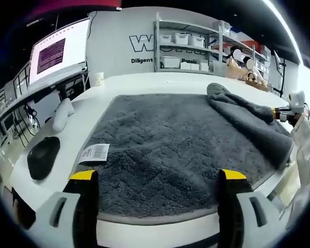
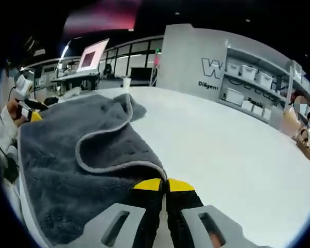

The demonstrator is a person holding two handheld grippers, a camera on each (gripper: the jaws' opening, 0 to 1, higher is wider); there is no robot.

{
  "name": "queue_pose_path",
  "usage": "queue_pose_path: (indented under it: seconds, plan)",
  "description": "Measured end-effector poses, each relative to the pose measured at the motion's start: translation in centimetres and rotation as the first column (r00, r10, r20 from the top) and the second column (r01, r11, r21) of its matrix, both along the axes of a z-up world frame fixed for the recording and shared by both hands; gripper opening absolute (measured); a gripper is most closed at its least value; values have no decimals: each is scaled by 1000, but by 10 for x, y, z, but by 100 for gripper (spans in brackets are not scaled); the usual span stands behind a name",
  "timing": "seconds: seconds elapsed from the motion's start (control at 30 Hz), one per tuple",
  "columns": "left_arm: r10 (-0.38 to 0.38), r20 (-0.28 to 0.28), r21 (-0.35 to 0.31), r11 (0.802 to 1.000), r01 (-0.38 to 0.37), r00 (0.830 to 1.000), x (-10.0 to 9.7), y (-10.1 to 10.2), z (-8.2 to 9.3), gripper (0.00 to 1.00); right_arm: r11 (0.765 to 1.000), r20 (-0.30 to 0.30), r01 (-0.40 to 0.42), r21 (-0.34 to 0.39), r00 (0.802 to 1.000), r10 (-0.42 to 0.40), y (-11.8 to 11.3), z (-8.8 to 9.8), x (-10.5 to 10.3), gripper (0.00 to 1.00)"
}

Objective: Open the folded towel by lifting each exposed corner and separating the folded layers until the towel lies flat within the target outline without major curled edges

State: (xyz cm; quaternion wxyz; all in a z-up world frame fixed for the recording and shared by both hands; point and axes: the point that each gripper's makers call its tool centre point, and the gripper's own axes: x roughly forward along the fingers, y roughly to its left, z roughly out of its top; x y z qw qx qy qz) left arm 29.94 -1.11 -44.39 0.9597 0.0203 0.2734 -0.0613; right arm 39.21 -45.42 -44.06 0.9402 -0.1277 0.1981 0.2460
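Note:
A dark grey towel (image 1: 165, 139) lies spread on the white table (image 1: 144, 80), with a white label (image 1: 94, 153) at its near left edge. Its right part is folded back over itself as a rumpled flap (image 1: 237, 111). My left gripper (image 1: 158, 175) hangs open and empty over the towel's near edge. My right gripper (image 1: 281, 113) comes in at the far right, at the flap's edge. In the right gripper view the right gripper (image 2: 164, 185) is shut on the flap's hemmed corner (image 2: 157, 170), and the folded towel (image 2: 67, 155) stretches off to the left, where the left gripper (image 2: 31, 112) shows.
A black rounded object (image 1: 43, 155) and a white object (image 1: 62, 113) lie left of the towel, and a white cup (image 1: 96, 78) stands farther back. A monitor (image 1: 57, 51) sits at the back left. Shelves with bins (image 1: 186, 49) line the far wall. Bare tabletop (image 2: 222, 150) spreads right of the towel.

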Motion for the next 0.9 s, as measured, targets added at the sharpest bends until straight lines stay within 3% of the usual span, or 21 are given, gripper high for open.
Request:
queue_pose_path:
  seconds: [0.9]
  plan:
    - [5, 2, -1, 1000, -5, 1000, 1, 1, 1, 95, 995, 4, 91, -52, 996, -91, -57, 0, 7, 0]
